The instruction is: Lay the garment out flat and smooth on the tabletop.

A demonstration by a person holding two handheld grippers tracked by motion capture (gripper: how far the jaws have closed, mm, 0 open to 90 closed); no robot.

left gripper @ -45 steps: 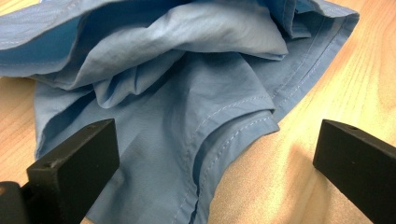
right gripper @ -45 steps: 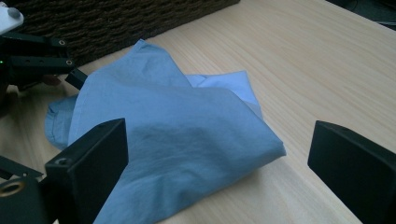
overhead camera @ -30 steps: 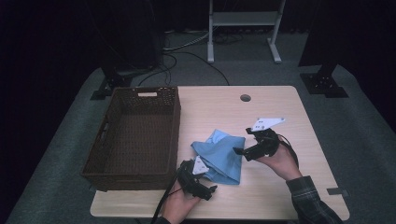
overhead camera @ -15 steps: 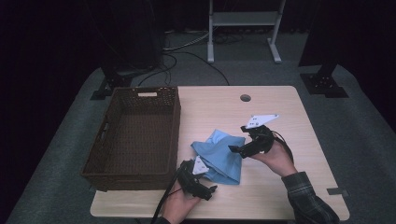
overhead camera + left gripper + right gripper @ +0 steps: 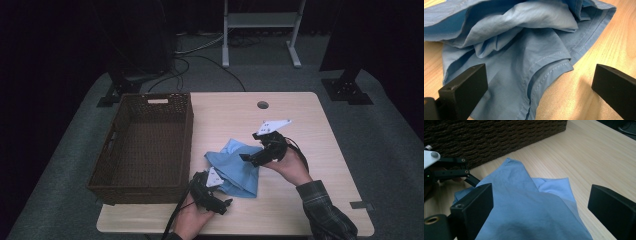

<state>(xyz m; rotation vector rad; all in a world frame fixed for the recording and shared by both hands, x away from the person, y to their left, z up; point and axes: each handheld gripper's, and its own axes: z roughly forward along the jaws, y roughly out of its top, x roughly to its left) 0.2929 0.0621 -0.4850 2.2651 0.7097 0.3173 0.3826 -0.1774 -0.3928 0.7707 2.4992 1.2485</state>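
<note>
**One cloth, one basket, two open grippers**

While you look down from the high view, you count one blue cloth (image 5: 235, 167), one wicker basket (image 5: 142, 145) and two grippers on one table (image 5: 310, 120). Your cloth lies crumpled on the wood just beside the basket's wall, at 3 o'clock from it. Your left gripper (image 5: 222, 204) sits at the cloth's 7 o'clock edge, jaws wide, a hemmed corner between them. Your right gripper (image 5: 247, 158) sits at the cloth's 2 o'clock edge, jaws wide over the fabric, clamping nothing.
</note>
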